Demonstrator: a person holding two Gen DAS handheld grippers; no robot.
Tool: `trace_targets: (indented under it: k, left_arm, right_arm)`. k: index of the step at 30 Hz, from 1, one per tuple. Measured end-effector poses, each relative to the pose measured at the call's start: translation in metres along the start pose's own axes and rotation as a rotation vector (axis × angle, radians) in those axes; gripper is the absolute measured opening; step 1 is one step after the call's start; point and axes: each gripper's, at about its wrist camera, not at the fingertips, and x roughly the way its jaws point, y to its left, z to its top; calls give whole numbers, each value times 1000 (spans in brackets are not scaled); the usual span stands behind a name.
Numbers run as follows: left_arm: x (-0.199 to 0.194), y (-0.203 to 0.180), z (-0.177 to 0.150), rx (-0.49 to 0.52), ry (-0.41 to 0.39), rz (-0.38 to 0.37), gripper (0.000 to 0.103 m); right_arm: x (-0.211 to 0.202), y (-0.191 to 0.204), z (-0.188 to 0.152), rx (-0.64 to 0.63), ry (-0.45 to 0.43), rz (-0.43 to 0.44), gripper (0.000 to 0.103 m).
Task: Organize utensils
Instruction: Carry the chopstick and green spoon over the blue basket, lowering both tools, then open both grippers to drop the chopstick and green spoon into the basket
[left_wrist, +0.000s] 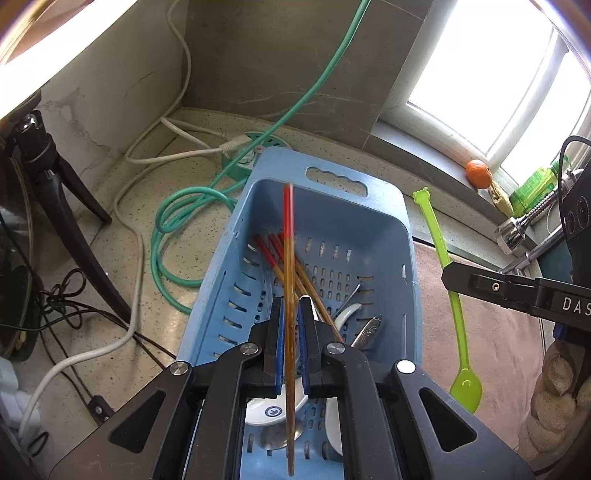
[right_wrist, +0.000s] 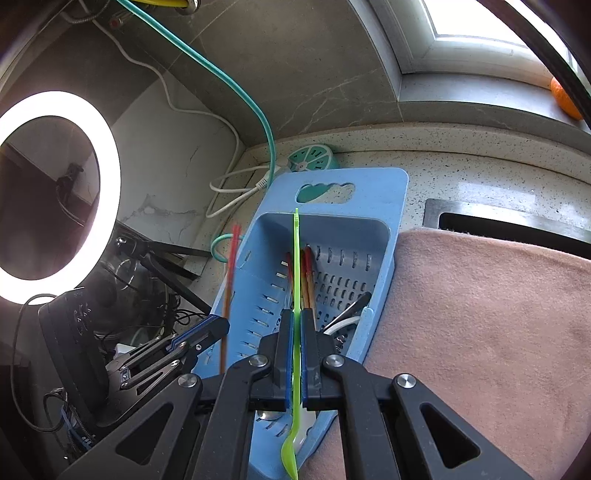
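We hold a chopstick (left_wrist: 289, 295) clenched in our left claw (left_wrist: 290, 334) and a green spoon (right_wrist: 295, 332) in our right claw (right_wrist: 295, 347), each lying lengthwise along its claw, with the blue basket (left_wrist: 400, 236) directly below the left one.

The left gripper (left_wrist: 290, 314) points steeply downward with its jaws closed on a thin stick. The right gripper (right_wrist: 296, 317) also points downward, closed on a thin handle.

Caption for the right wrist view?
Right gripper clamps a green spoon above the blue basket.
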Motion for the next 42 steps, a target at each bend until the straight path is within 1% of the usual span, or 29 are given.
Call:
trace_targets:
  k: [1, 3, 4, 7, 9, 15, 17, 19, 23, 25, 27, 29, 31, 32, 34, 36, 38, 42]
  left_arm:
    - [0, 1, 1, -2, -1, 4, 6]
    - [0, 2, 2, -3, -1, 4, 9]
    - [0, 3, 3, -2, -2, 5, 9]
    - [-1, 2, 2, -4, -3, 11, 10]
    - [-2, 3, 3, -11, -3, 9, 12]
    - [-5, 2, 0, -14, -6, 11, 12]
    - [-7, 1, -2, -13, -7, 12, 12]
    - [-8, -1, -3, -10, -5, 14, 12]
    - [-11, -5, -6, -7, -7, 22, 13]
    - [-14, -8, -8, -9, -10, 24, 18]
    - [-16, -10, -10, -8, -14, 26, 19]
    - [-20, -14, -13, -8, -19, 29, 19]
    - [-23, -17, -15, -9, -25, 36, 22]
    - [-25, -19, -17, -10, -30, 38, 26]
    - [-29, -21, -20, -17, -37, 40, 28]
    - [-32, -25, -23, -22, -41, 44, 34]
    - [-35, -29, -26, -29, -47, 52, 39]
    - [-44, -38, -33, -36, -58, 61, 40]
  right_arm:
    - [2, 1, 1, -3, 2, 1, 3]
    - [4, 3, 2, -8, 7, 4, 4]
    - [4, 4, 2, -10, 7, 3, 5]
    - [4, 7, 3, -26, 0, -7, 6]
    - [4, 8, 3, -31, 7, -3, 6]
    - [3, 8, 2, -40, 14, -16, 6]
    - [3, 7, 0, -43, 15, -18, 9]
    - [1, 6, -1, -44, 17, -20, 16]
    - [-3, 5, -4, -54, 17, -30, 18]
    - [-6, 5, -5, -60, 14, -33, 25]
    - [-10, 5, -7, -68, 3, -40, 32]
    - [-14, 5, -8, -82, -7, -50, 35]
    - [-18, 4, -10, -96, -11, -60, 38]
    - [-19, 4, -11, -102, -12, -62, 40]
    - [-24, 2, -14, -109, -18, -67, 47]
    - [-28, 0, -16, -112, -25, -73, 49]
    - [-32, -2, -19, -120, -27, -82, 49]
    - [-39, -7, -24, -124, -24, -90, 50]
